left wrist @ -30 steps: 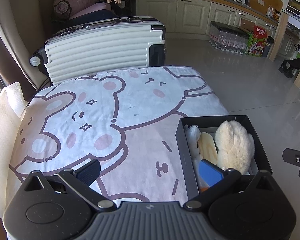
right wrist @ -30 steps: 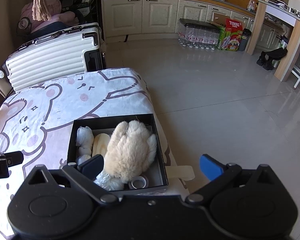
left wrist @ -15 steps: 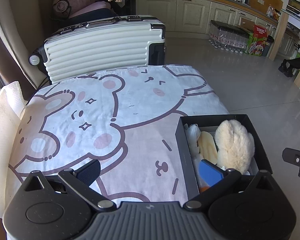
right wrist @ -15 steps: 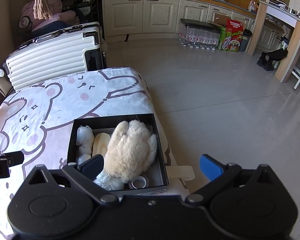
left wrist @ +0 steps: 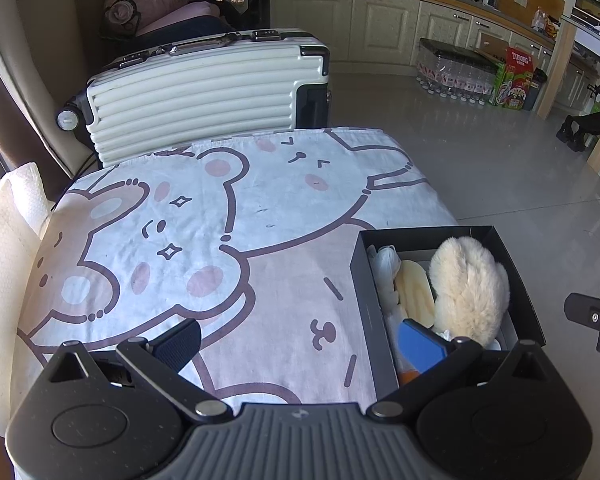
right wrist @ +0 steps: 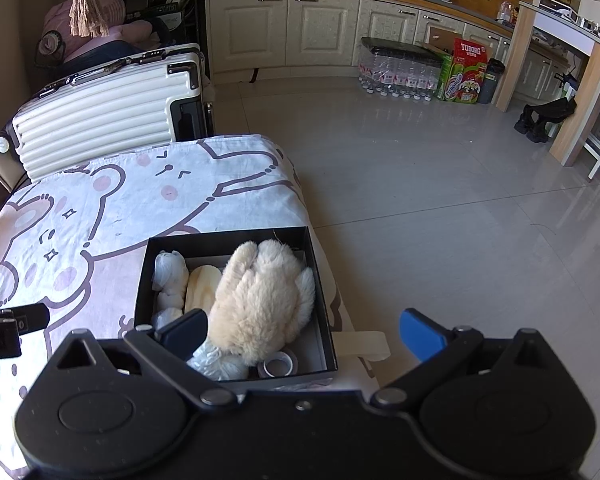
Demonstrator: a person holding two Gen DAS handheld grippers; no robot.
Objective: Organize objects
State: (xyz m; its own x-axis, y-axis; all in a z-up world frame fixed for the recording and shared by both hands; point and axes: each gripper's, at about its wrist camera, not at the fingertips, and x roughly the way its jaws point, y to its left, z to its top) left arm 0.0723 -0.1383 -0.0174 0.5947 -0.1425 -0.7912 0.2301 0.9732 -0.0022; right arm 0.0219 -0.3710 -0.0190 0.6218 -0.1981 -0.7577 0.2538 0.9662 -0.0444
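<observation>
Black box [right wrist: 320, 304] at the bedsheet's [left wrist: 228, 200] near right edge, packed and unmoved over the last second (likely task's end); inside: plush toy [right wrist: 264, 300], cream pad [right wrist: 202, 290], white bundles [right wrist: 170, 270], tape roll [right wrist: 278, 364]; left gripper [left wrist: 300, 340] and right gripper [right wrist: 304, 332] both spread wide, empty, hovering.

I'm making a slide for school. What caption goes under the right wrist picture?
Open right gripper above a black box holding a fluffy cream toy and tape roll.
</observation>
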